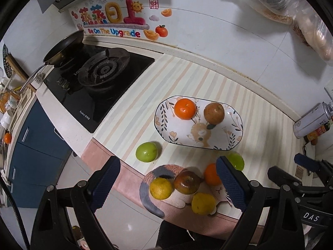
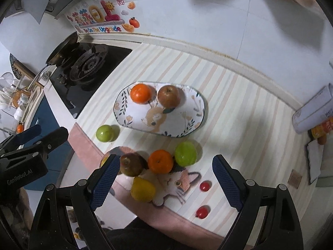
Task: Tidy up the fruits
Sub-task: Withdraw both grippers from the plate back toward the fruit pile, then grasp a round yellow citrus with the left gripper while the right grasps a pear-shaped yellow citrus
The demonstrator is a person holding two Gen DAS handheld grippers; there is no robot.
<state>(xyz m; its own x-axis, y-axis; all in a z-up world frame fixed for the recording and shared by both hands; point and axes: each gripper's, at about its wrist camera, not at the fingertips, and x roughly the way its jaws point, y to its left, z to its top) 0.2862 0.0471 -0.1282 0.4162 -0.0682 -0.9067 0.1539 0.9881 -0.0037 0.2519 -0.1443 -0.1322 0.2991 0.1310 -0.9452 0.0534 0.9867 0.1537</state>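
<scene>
Right wrist view: both grippers, left (image 1: 168, 179) and right (image 2: 164, 177), hover with fingers spread, empty, above loose fruit near the plate (image 2: 193, 123) holding an orange (image 2: 140, 93) and apple (image 2: 168, 95).

black tool (image 1: 168, 185), blue ribbed pads (image 1: 106, 184).

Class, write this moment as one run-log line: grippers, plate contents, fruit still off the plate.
left gripper: open, empty | right gripper: open, empty | plate: orange, brown apple | seven fruits plus two small red ones off plate
</scene>
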